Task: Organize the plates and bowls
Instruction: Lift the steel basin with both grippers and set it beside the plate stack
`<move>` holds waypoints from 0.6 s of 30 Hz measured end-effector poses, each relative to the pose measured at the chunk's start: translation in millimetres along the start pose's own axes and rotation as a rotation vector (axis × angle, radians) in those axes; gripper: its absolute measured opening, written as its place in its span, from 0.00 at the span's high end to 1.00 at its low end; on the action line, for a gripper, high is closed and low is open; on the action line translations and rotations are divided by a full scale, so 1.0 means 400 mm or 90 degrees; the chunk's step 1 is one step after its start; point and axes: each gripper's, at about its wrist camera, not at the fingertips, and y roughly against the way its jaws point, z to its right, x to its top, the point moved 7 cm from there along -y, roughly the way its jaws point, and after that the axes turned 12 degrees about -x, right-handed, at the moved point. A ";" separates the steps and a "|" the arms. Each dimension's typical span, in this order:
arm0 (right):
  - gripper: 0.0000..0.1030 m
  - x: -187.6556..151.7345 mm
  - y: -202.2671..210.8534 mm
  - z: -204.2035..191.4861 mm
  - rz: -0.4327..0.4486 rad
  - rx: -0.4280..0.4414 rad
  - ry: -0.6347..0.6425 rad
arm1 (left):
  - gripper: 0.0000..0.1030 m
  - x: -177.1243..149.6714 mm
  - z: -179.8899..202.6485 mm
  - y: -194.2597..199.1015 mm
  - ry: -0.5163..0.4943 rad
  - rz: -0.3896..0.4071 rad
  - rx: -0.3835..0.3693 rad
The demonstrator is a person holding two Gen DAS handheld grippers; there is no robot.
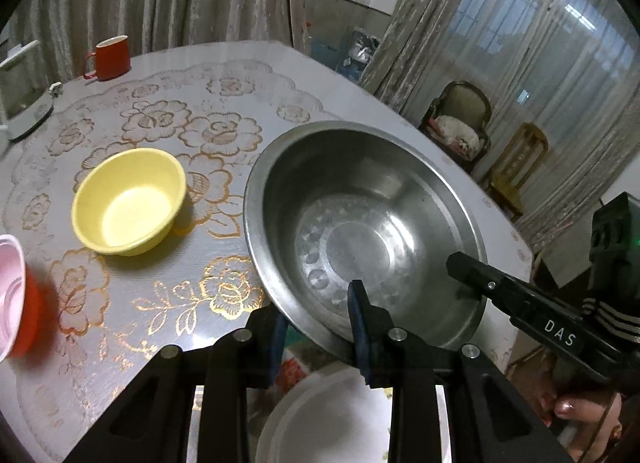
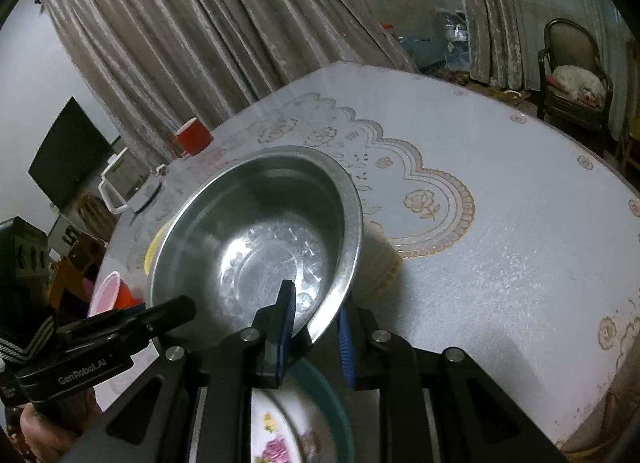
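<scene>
steel bowl rim pinched, both hand-held grippers

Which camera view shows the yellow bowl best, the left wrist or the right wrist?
The left wrist view. There the yellow bowl stands whole and upright on the table, with its empty inside visible. In the right wrist view only a thin yellow sliver shows behind the rim of the steel bowl.

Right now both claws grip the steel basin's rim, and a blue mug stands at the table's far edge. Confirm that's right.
Not quite: the mug is red, as the left wrist view shows. The rest holds: left claw and right claw both grip the steel basin by its rim.
</scene>
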 end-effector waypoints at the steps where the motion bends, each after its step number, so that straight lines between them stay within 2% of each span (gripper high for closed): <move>1: 0.82 -0.001 0.009 -0.003 0.002 0.003 -0.001 | 0.71 -0.004 0.000 0.011 0.002 0.004 -0.002; 7: 0.82 -0.028 0.072 -0.050 0.018 0.027 0.013 | 0.71 -0.053 -0.006 0.097 0.012 0.026 -0.003; 18: 0.82 -0.139 0.130 -0.144 -0.006 0.080 0.035 | 0.71 -0.172 -0.045 0.231 0.026 0.055 0.026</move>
